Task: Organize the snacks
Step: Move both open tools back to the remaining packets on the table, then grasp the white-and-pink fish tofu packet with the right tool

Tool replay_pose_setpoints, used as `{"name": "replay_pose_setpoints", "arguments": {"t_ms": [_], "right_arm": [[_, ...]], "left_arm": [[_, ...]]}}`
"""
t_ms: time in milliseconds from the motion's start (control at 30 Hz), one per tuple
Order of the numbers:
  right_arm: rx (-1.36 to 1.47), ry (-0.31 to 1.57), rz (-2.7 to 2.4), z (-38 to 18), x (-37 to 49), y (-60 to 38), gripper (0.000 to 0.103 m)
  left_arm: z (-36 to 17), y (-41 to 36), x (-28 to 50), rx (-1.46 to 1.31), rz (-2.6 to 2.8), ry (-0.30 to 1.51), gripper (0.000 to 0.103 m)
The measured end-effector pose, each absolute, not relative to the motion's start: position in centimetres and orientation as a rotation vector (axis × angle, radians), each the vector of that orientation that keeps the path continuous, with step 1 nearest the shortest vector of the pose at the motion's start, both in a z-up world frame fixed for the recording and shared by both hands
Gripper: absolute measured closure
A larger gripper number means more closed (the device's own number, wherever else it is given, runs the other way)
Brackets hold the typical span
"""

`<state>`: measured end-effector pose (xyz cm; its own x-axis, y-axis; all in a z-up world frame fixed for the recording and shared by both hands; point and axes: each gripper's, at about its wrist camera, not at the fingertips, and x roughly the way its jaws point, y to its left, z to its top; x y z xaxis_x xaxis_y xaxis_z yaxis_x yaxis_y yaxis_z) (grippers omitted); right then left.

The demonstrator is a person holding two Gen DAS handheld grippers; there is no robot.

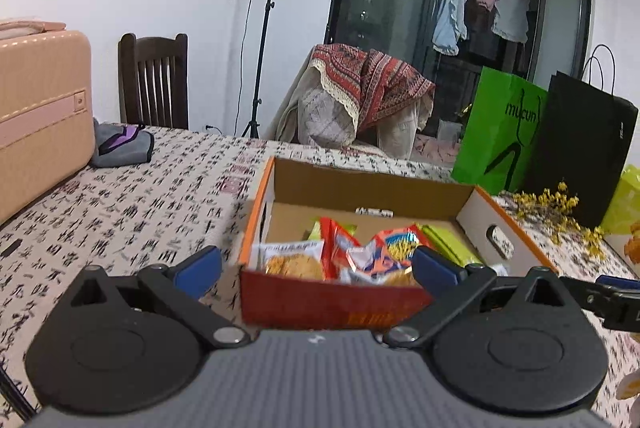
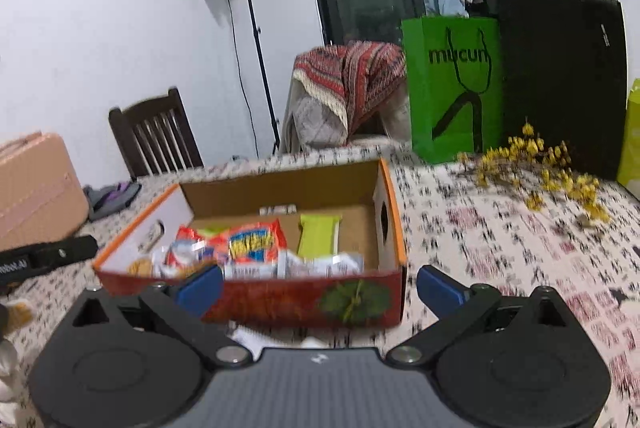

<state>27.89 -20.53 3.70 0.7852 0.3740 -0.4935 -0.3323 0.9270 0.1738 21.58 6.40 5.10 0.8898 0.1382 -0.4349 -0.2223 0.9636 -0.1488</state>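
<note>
Before the cardboard box (image 1: 362, 184), the left gripper (image 1: 316, 262) and right gripper (image 2: 320, 286) both stand spread wide, holding nothing. Snack packets (image 2: 256, 240) lie inside the box; a green bar (image 2: 318, 234) sits toward its right wall. Behind the box stand a green bag (image 2: 452, 88) and black bag (image 2: 560, 76), with yellow flowers (image 2: 548, 168) scattered right.

Both wrist cams low over table, close, facing open red-orange cardboard snack box (image 1: 332, 302) (image 2: 256, 302) — left from near-left, right from near-right.
</note>
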Motion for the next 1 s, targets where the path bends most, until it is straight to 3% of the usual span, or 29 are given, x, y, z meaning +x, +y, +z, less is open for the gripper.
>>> {"name": "replay_pose_setpoints", "arguments": {"t_ms": [300,500,900,1000], "right_arm": [[0.072,0.664,0.347,1.0,26.5,-20.0,0.001],[0.113,0.722,0.312,0.2,26.7,-19.3,0.013],[0.178,0.769,0.239,-1.9,28.2,-18.3,0.02],[0.18,0.746,0.242,-1.9,27.8,-18.4,0.031]], "left_arm": [[3.1,8.2,18.2,-0.193,0.203,0.49,0.0],[1.0,9.6,16.5,-0.198,0.21,0.517,0.0],[-1.5,11.7,16.6,-0.281,0.193,0.543,0.0],[-1.8,12.3,16.6,-0.322,0.188,0.553,0.0]]}}
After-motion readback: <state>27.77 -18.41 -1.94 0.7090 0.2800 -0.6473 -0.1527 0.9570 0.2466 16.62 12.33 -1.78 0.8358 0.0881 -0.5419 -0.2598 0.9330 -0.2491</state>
